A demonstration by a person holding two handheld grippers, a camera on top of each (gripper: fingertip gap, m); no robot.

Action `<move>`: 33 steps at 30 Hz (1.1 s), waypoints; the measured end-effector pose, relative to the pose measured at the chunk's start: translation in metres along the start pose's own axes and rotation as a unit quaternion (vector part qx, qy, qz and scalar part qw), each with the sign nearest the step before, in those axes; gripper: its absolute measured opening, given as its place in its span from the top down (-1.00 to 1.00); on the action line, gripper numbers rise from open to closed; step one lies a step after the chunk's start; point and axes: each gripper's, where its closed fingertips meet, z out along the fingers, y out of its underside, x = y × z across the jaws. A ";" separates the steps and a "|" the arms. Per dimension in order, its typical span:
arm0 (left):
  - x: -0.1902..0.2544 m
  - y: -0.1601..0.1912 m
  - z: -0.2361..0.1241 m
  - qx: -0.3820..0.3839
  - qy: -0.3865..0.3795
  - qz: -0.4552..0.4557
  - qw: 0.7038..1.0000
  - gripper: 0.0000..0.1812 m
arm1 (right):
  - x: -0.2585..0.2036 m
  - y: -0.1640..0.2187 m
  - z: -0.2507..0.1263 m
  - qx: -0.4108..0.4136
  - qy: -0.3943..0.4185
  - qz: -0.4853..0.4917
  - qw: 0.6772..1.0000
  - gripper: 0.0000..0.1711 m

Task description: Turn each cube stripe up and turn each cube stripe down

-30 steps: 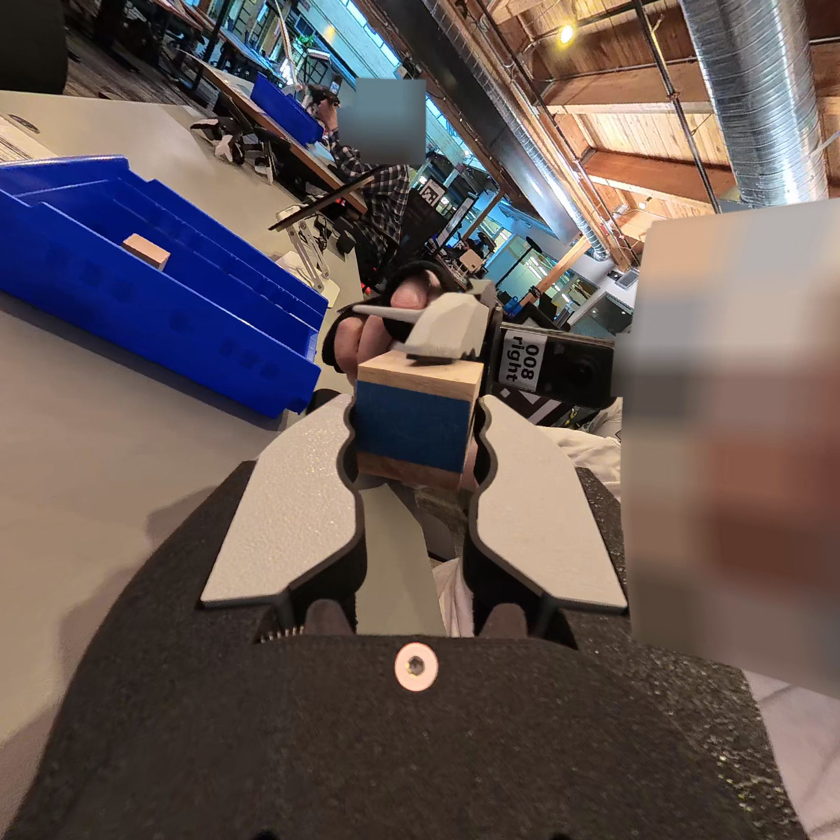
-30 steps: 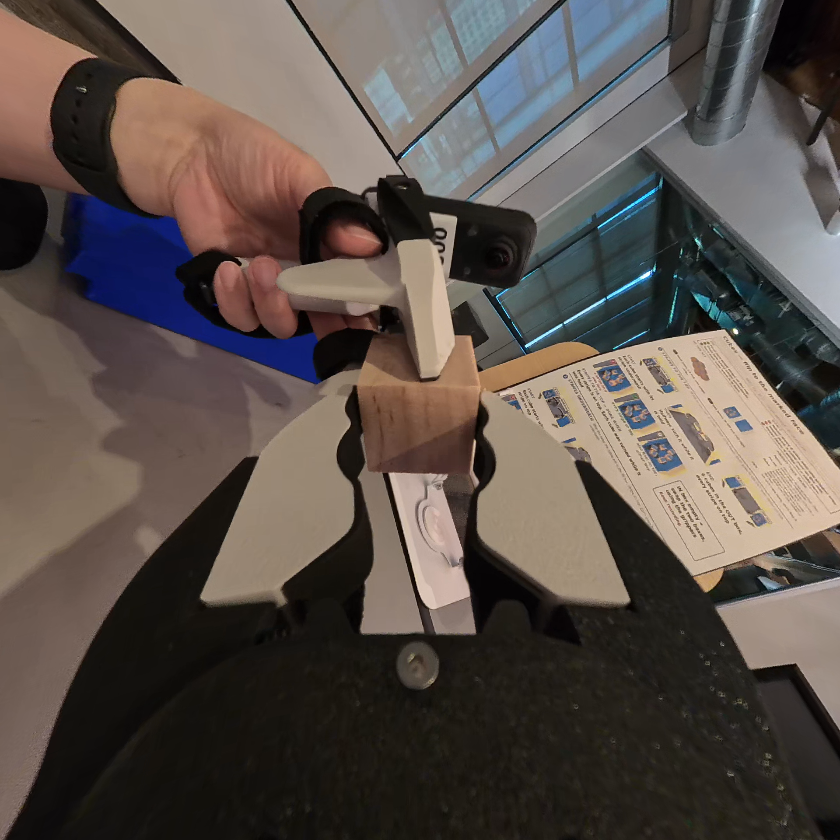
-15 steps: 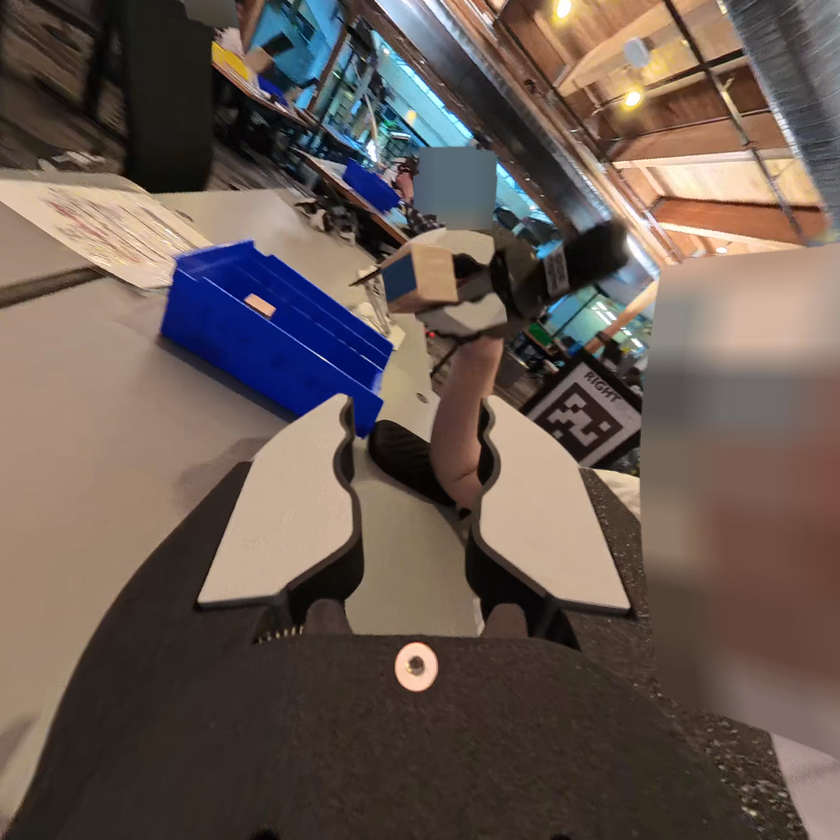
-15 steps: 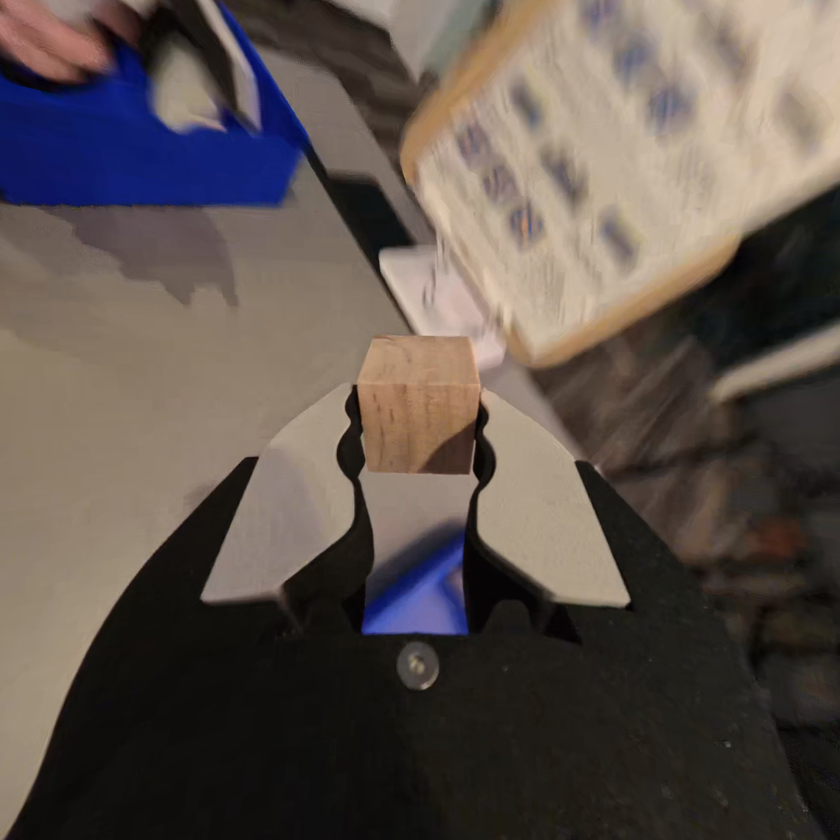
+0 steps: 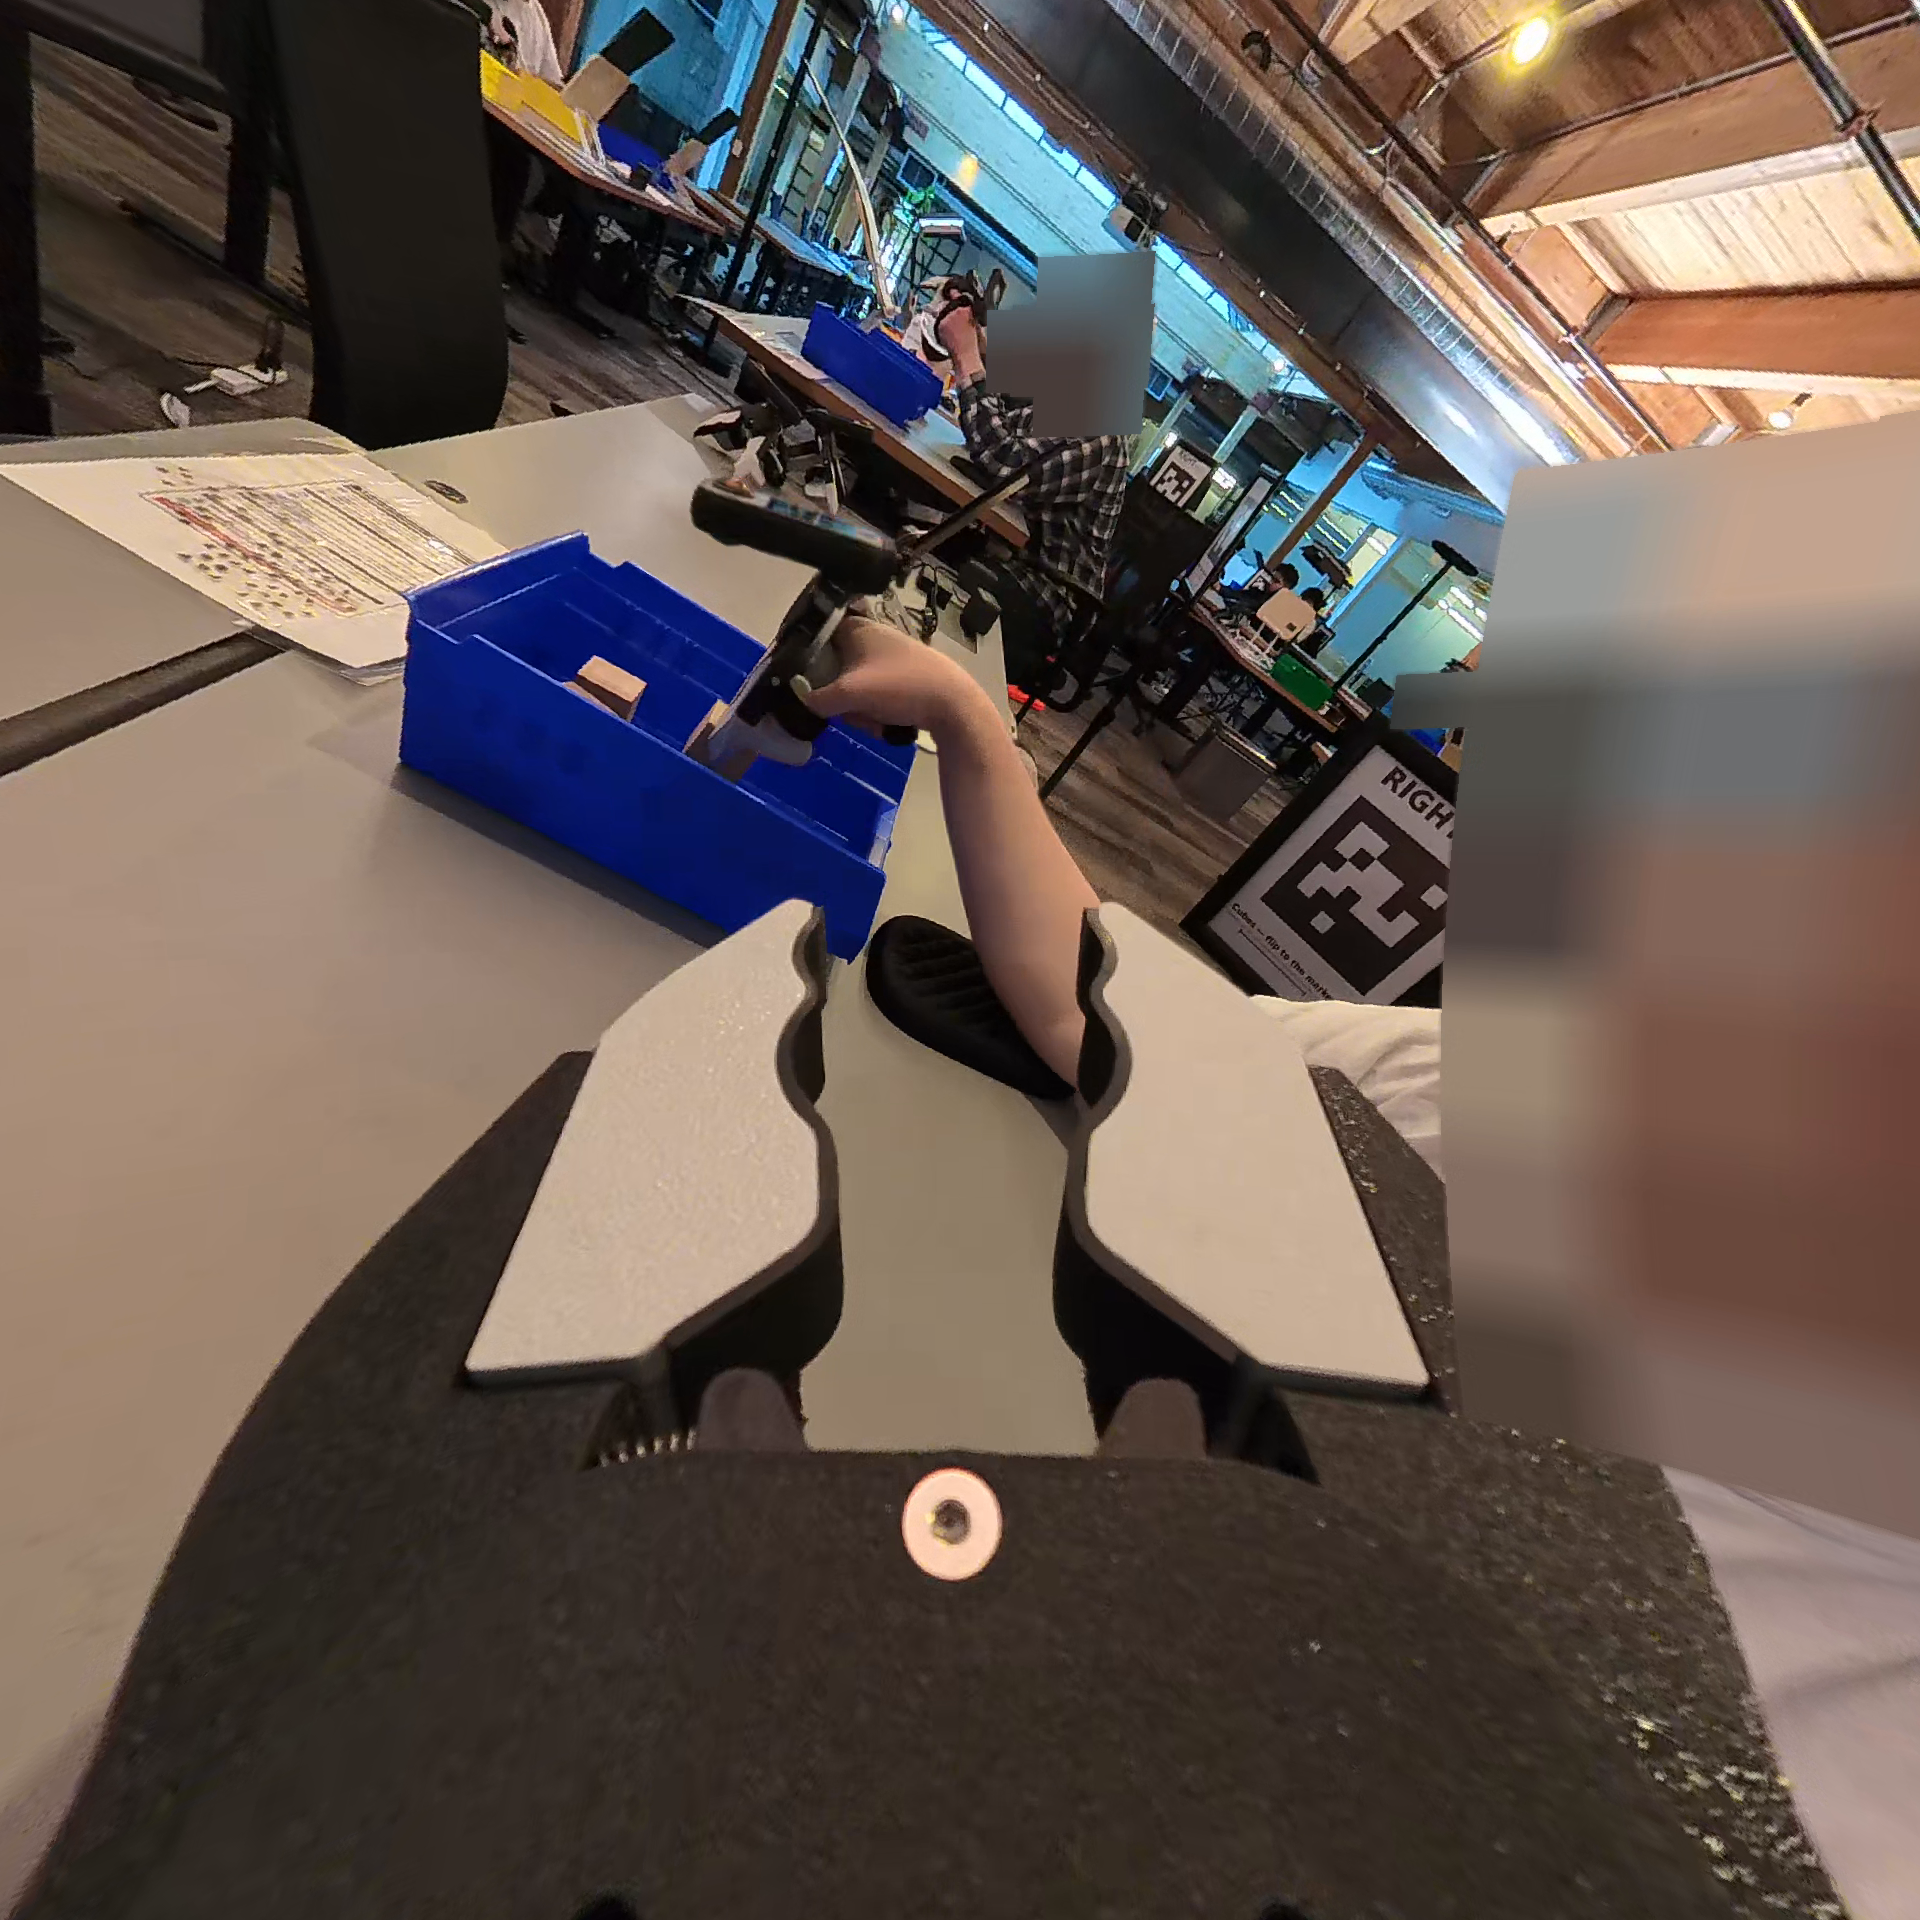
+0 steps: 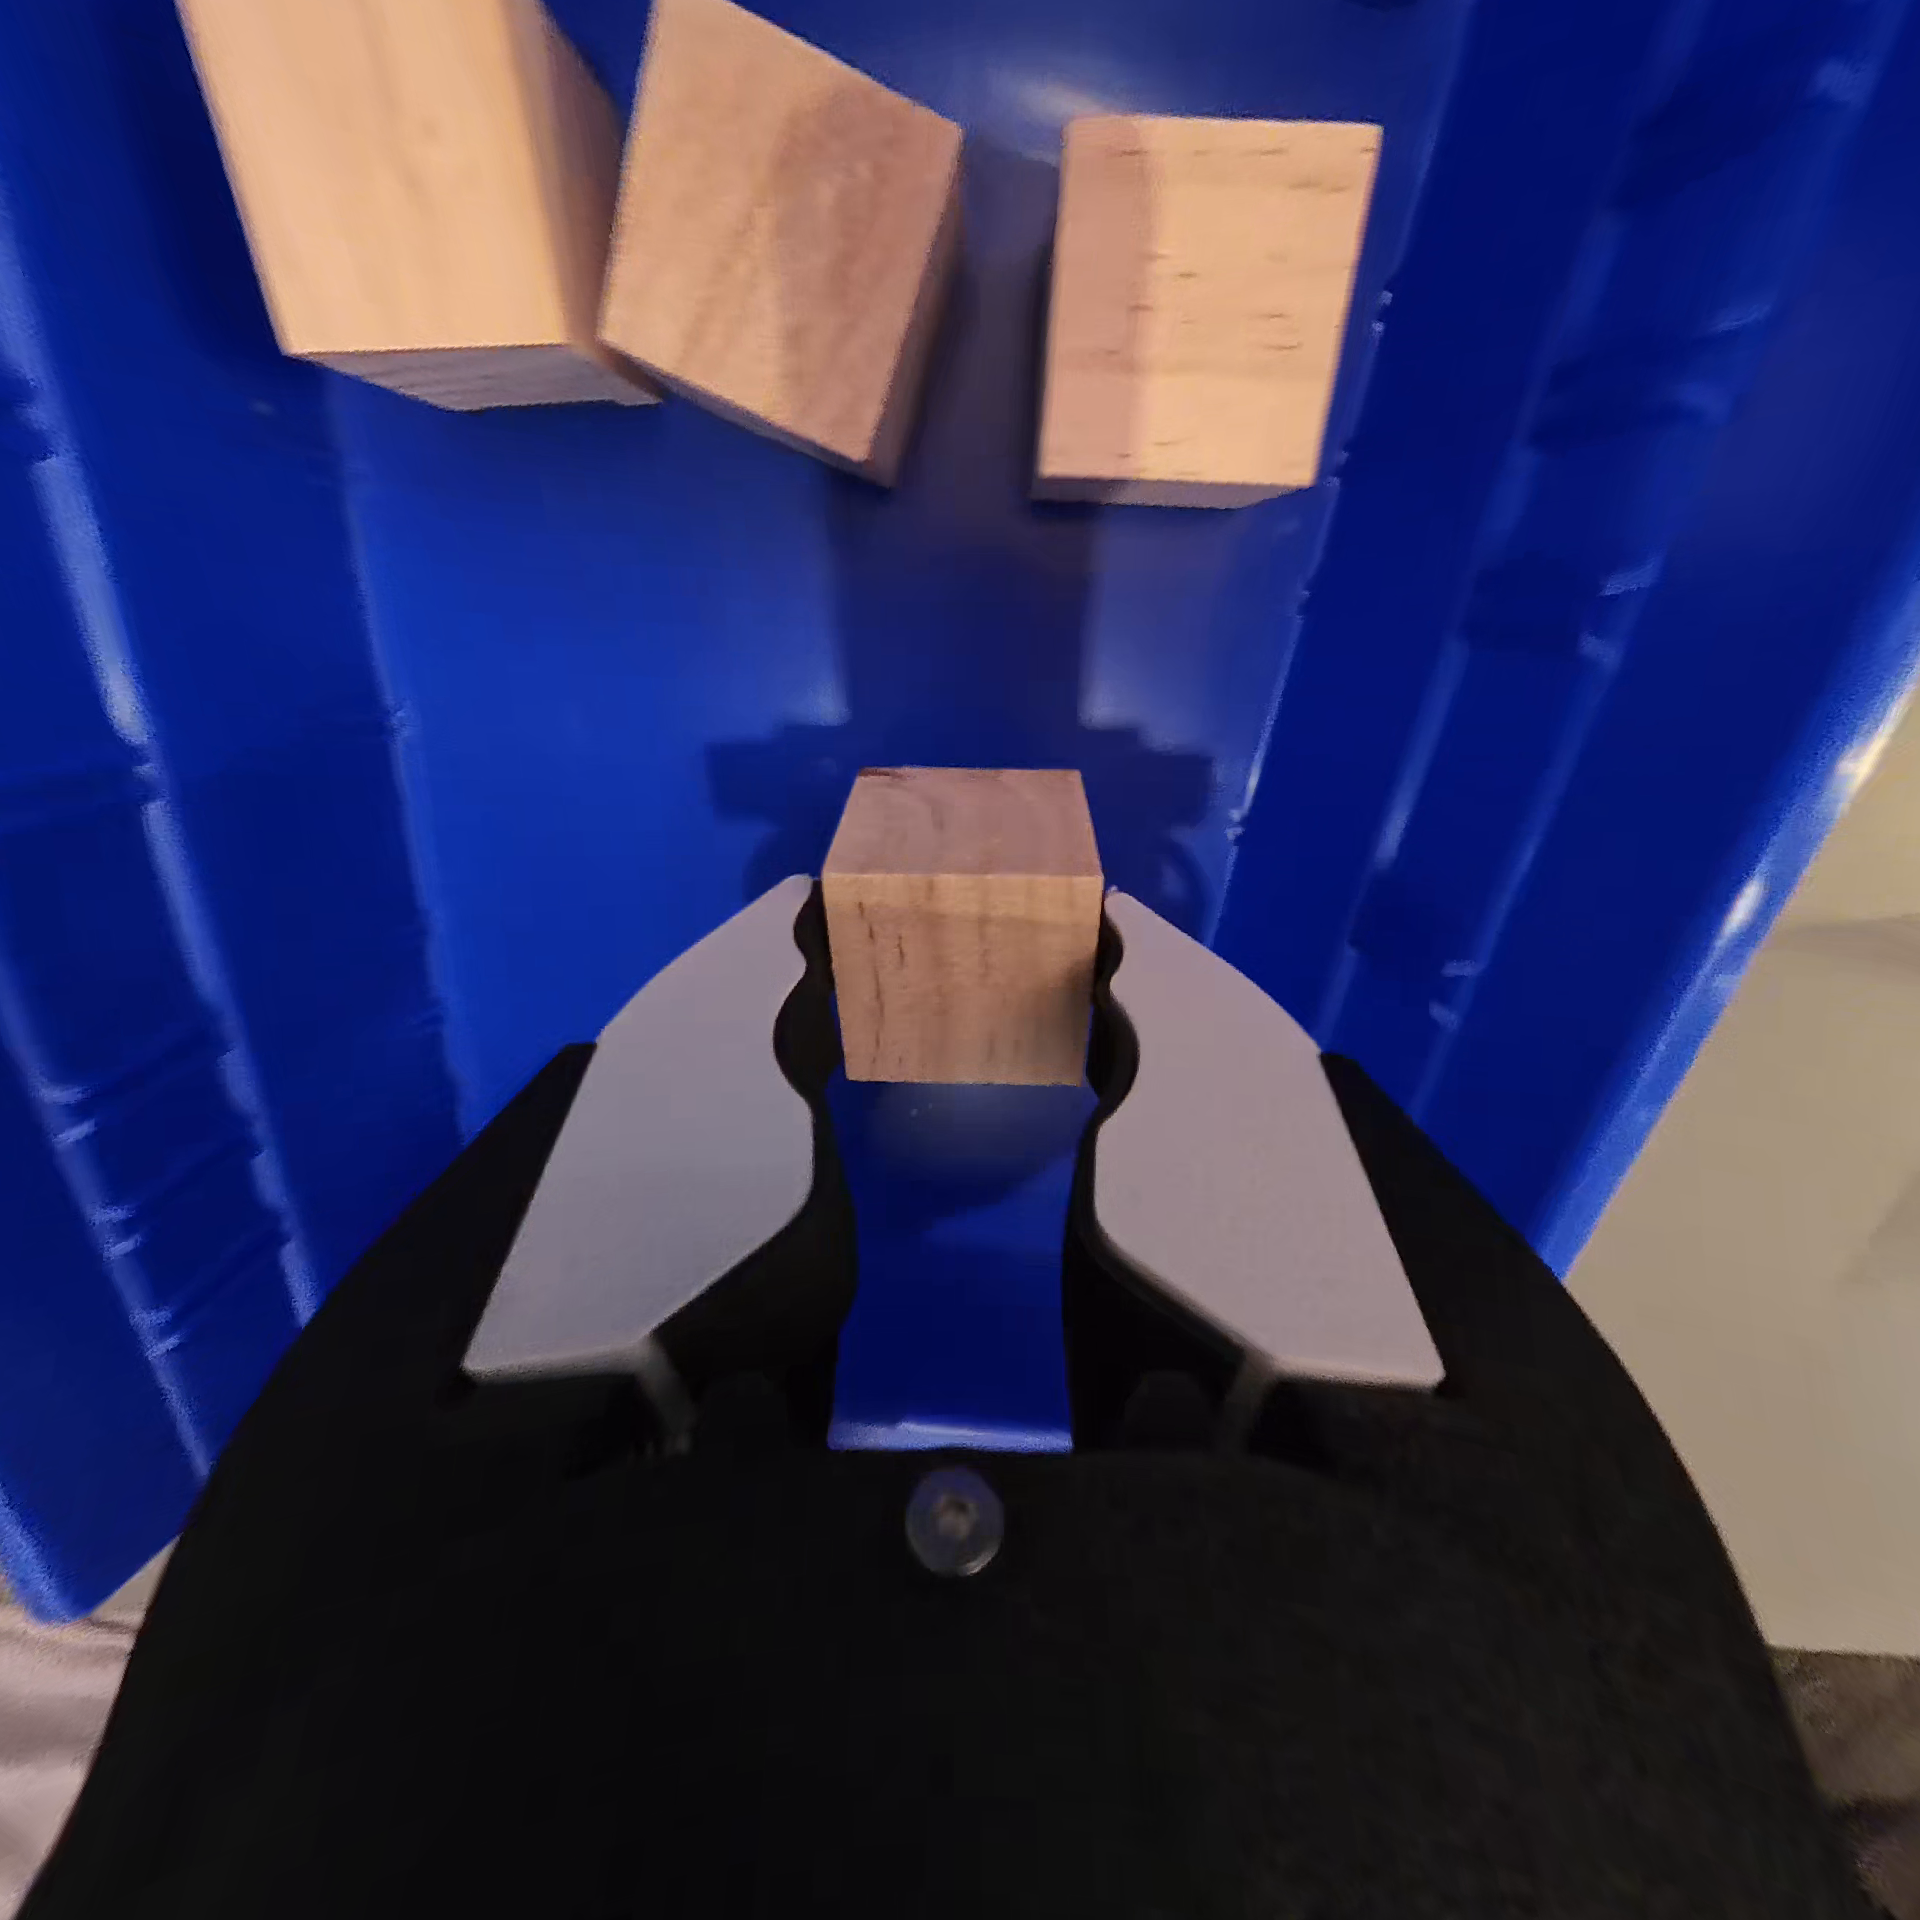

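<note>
Your grey bench (image 5: 208, 987) carries a blue bin (image 5: 623, 800) near its far edge, a printed sheet (image 5: 291, 540) just beyond the bin's corner, and a black ribbed pad (image 5: 945, 987) close to the bin's near end.

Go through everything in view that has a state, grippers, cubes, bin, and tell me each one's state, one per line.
Left hand-held gripper: open, empty, above the table.
Right hand-held gripper: shut on the held cube, inside the bin.
Held cube: gripped by two sides, no stripe visible.
Three loose cubes: resting in the bin, plain wood faces showing.
Blue bin: upright on the table, uncovered.
</note>
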 end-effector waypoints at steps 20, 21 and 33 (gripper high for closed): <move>0.003 -0.004 -0.008 0.002 0.000 0.005 1.000 0.53 | 0.024 0.004 0.018 -0.042 0.069 0.016 0.997 0.31; 0.003 -0.006 -0.014 0.001 -0.006 0.014 1.000 0.53 | 0.024 0.002 0.013 -0.036 0.077 0.012 0.996 0.27; -0.106 0.008 -0.194 -0.165 -0.460 0.329 0.808 0.73 | -0.043 -0.038 -0.066 0.139 0.047 -0.098 0.984 0.30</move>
